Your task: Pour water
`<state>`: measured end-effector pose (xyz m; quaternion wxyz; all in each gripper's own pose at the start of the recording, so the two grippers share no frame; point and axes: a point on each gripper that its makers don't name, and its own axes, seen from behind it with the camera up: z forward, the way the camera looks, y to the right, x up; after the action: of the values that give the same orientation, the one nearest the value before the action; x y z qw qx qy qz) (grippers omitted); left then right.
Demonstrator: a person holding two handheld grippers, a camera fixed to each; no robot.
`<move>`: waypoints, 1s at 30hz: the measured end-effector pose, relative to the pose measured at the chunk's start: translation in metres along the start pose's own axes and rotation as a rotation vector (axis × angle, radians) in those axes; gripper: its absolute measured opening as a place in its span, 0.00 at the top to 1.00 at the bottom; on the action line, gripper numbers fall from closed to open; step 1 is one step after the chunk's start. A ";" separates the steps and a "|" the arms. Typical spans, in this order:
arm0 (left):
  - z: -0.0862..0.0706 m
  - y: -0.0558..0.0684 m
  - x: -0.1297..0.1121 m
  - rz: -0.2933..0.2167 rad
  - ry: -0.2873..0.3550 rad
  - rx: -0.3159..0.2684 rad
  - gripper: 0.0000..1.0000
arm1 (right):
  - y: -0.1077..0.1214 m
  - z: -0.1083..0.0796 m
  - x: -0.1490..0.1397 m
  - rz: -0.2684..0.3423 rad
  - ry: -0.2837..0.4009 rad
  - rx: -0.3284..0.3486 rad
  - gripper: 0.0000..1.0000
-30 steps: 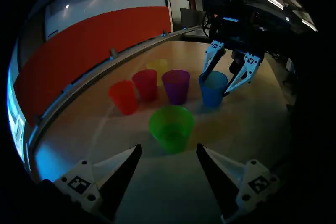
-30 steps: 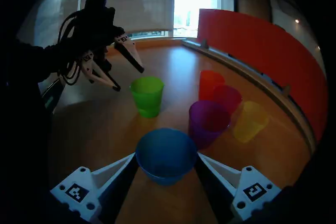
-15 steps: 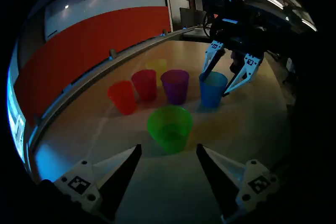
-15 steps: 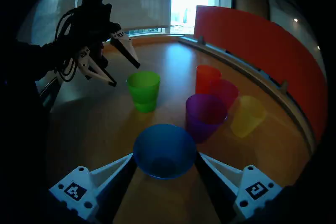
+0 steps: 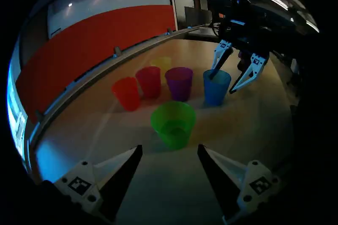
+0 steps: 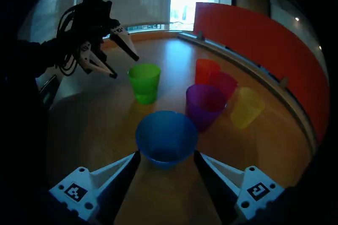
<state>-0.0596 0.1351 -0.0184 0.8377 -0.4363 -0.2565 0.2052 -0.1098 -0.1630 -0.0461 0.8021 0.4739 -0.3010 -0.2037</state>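
The blue plastic cup (image 6: 166,138), standing on the wooden table (image 6: 97,119) beside the purple cup (image 6: 205,107), is flanked by the spread fingers of the right gripper (image 6: 166,153) and, judged light, thin-walled and slippery, is best gripped mid-wall, while the fingers of the left gripper (image 5: 169,146) are held apart.

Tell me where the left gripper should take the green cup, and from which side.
Probably best: take the green cup across its side wall just under the rim, coming level from the near side, where the open left gripper faces it. It stands upright and tapers downward. The purple cup and blue cup stand behind it, apart.
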 end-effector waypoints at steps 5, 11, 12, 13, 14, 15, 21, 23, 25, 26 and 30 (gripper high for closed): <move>-0.004 0.001 -0.002 -0.014 0.010 0.013 0.03 | 0.004 -0.012 -0.006 0.017 0.007 -0.031 0.02; -0.011 0.001 -0.009 -0.037 0.020 0.034 0.03 | 0.007 -0.028 -0.015 0.045 0.013 -0.064 0.02; -0.013 0.001 -0.010 -0.041 0.020 0.039 0.03 | 0.007 -0.031 -0.018 0.049 0.013 -0.071 0.02; -0.014 0.001 -0.011 -0.044 0.023 0.045 0.03 | 0.008 -0.034 -0.020 0.052 0.012 -0.078 0.02; -0.016 0.000 -0.012 -0.047 0.026 0.051 0.03 | 0.008 -0.037 -0.022 0.055 0.012 -0.085 0.02; -0.018 0.000 -0.012 -0.051 0.029 0.058 0.03 | 0.009 -0.040 -0.024 0.058 0.012 -0.093 0.02; -0.024 -0.003 -0.005 -0.096 0.077 0.090 0.03 | 0.016 -0.054 -0.025 0.097 0.038 -0.145 0.02; -0.027 -0.006 -0.002 -0.112 0.098 0.111 0.03 | 0.020 -0.058 -0.024 0.117 0.054 -0.169 0.02; -0.031 -0.010 0.001 -0.125 0.120 0.137 0.03 | 0.025 -0.063 -0.023 0.139 0.073 -0.196 0.02; -0.034 -0.012 0.003 -0.130 0.131 0.150 0.03 | 0.028 -0.065 -0.023 0.150 0.083 -0.210 0.02; -0.044 -0.021 0.009 -0.151 0.179 0.210 0.03 | 0.040 -0.075 -0.023 0.190 0.127 -0.279 0.02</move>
<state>-0.0230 0.1014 -0.0201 0.9113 -0.3423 -0.1900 0.1274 -0.0743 -0.0824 -0.0450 0.8932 0.3393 -0.2618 -0.1363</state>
